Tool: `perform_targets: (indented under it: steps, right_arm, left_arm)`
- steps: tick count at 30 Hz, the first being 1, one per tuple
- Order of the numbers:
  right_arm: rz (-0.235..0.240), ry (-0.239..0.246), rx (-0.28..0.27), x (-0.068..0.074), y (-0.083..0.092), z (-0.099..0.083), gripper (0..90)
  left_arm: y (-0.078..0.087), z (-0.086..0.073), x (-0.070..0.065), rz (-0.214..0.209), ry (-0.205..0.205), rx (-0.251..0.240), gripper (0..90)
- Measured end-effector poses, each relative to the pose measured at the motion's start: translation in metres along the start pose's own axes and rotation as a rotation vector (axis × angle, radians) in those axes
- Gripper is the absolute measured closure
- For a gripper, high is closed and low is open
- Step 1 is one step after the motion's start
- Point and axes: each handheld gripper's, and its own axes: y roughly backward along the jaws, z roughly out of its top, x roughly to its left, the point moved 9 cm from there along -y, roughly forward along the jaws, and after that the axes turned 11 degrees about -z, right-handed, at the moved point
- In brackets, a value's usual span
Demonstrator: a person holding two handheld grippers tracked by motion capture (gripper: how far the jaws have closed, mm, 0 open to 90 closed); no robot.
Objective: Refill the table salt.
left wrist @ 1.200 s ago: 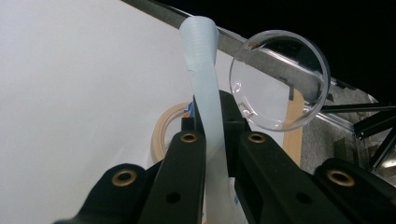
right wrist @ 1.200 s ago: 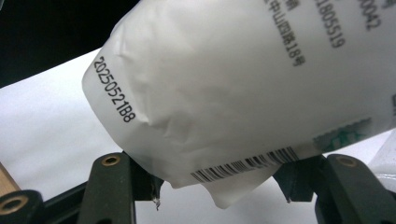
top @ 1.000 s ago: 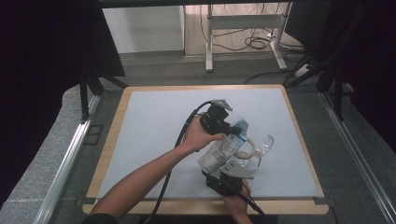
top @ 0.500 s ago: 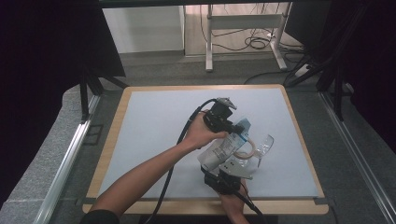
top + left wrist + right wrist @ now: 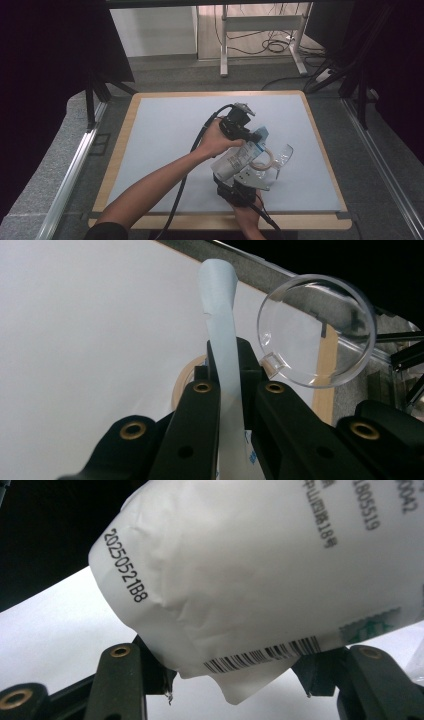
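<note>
Left gripper (image 5: 239,126), jaws clamped flat on a pale blue tape strip (image 5: 222,335), has hardly moved since the previous frames, so the peel appears paused mid-pull. Near the bench's (image 5: 150,150) front edge, the white labelled pouch (image 5: 260,575), tape ring (image 5: 263,159) and clear lid (image 5: 316,330). Right gripper (image 5: 240,192), jaws half-open, grips the pouch.

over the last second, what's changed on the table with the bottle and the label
Nothing visibly changed. The left tool stays shut on the pale blue label strip, the right tool keeps its jaws on the white wrapped bottle, and the tape ring and clear lid lie where they were.
</note>
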Motion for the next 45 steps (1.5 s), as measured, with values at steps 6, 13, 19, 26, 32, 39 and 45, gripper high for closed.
perform_targets:
  steps: [6, 13, 19, 26, 32, 39, 45]
  right_arm:
    - [0.004, -0.009, 0.003, 0.001, -0.002, 0.0, 44.1]
    - [0.014, -0.027, 0.002, 0.001, -0.001, 0.002, 44.1]
    - [0.014, -0.038, -0.002, 0.001, -0.001, 0.005, 44.2]
    - [0.015, -0.048, -0.008, 0.0, -0.001, 0.007, 43.9]
    - [0.019, -0.059, -0.007, 0.001, -0.001, 0.009, 43.9]
    - [0.015, -0.063, -0.012, 0.002, -0.001, 0.01, 43.9]
    - [0.017, -0.054, -0.012, 0.001, -0.001, 0.01, 44.0]
  left_arm:
    - [-0.001, 0.0, 0.002, 0.003, 0.003, 0.011, 90.0]
    - [-0.004, 0.002, 0.003, -0.001, -0.002, 0.029, 90.0]
    - [-0.007, 0.004, 0.004, -0.005, -0.004, 0.038, 90.0]
    - [-0.01, 0.005, 0.006, -0.007, -0.002, 0.045, 90.0]
    - [-0.011, 0.005, 0.006, -0.011, -0.006, 0.05, 90.0]
    - [-0.013, 0.006, 0.005, -0.015, -0.007, 0.051, 90.0]
    - [-0.013, 0.006, 0.006, -0.013, -0.004, 0.047, 90.0]
